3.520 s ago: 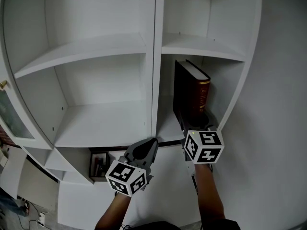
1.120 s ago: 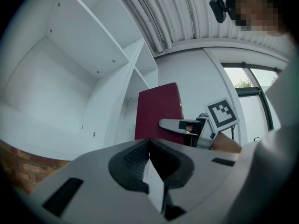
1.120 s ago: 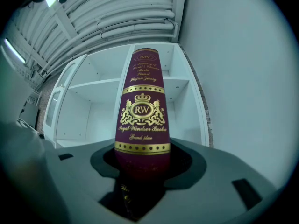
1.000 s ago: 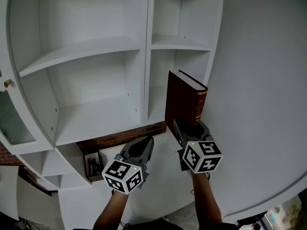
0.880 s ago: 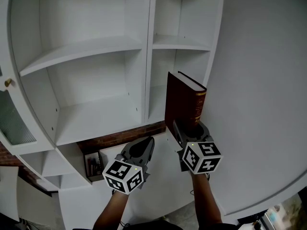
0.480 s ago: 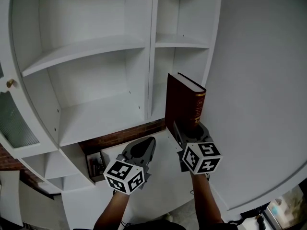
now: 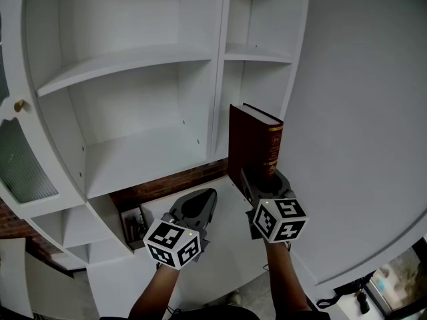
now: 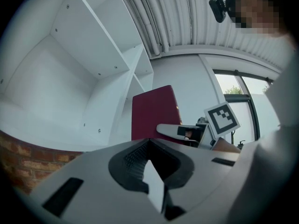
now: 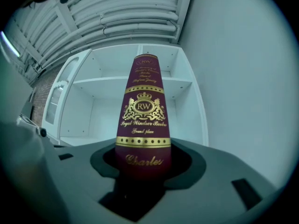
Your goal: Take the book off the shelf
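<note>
A thick dark red book [image 7: 255, 144] with gold lettering on its spine stands upright in the air, clear of the white bookcase [image 7: 143, 153] and in front of its right-hand compartment. My right gripper [image 7: 261, 180] is shut on the book's lower end; in the right gripper view the spine [image 9: 144, 120] rises from between the jaws. My left gripper [image 7: 199, 204] hovers to the book's left, shut and empty. From the left gripper view, its closed jaws [image 8: 149, 147] point past the book's cover [image 8: 154, 110].
The bookcase's shelves [image 7: 127, 60] hold nothing. A strip of brick wall [image 7: 167, 184] shows below them. A glazed door with a small knob [image 7: 20, 105] hangs at the left. A plain white wall [image 7: 360, 112] fills the right side. A small niche [image 7: 135, 227] holds dark items.
The book stood inside the right compartment earlier; now it is out in front, still in my right gripper. Over the last second the bookcase has drifted slightly right in view; the grippers stay put.
</note>
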A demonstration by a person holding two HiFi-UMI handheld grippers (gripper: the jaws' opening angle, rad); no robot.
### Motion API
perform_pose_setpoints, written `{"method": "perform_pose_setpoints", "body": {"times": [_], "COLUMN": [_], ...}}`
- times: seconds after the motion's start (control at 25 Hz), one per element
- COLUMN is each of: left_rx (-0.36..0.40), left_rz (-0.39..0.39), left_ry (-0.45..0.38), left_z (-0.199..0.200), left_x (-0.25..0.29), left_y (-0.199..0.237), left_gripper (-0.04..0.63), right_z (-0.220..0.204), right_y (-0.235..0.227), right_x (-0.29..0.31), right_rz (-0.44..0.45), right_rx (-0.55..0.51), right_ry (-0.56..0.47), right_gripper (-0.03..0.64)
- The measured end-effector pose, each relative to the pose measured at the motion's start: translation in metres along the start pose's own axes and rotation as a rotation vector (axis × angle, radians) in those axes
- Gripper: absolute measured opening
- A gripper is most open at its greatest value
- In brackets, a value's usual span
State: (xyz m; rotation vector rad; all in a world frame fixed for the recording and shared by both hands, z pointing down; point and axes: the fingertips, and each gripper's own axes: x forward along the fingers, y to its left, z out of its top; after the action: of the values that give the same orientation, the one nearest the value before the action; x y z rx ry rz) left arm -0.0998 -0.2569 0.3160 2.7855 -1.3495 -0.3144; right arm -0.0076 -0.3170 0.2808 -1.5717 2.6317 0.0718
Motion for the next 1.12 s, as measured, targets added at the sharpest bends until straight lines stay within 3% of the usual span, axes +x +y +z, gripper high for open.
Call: {"method": "perform_pose_setpoints", "body": {"times": [0.52,1.12], "left_rx": [-0.001,-0.008], "left_rz": [-0.054,-0.057], "left_ry": [0.003,-0.005], "left_z": [-0.004,-0.004], "left_x": [-0.006,0.009], "left_y": [-0.029,-0.085], "left_gripper": [0.017,0.017], "right_z": [-0.004,-0.006], "right_y": [0.004,-0.016], "right_x": [-0.033,-0.078], "right_rz": [-0.024,0.018], "right_rx": [0.002,0.004], "right_ry": [0.0,0.014], "right_gripper": [0.235,0.235]}}
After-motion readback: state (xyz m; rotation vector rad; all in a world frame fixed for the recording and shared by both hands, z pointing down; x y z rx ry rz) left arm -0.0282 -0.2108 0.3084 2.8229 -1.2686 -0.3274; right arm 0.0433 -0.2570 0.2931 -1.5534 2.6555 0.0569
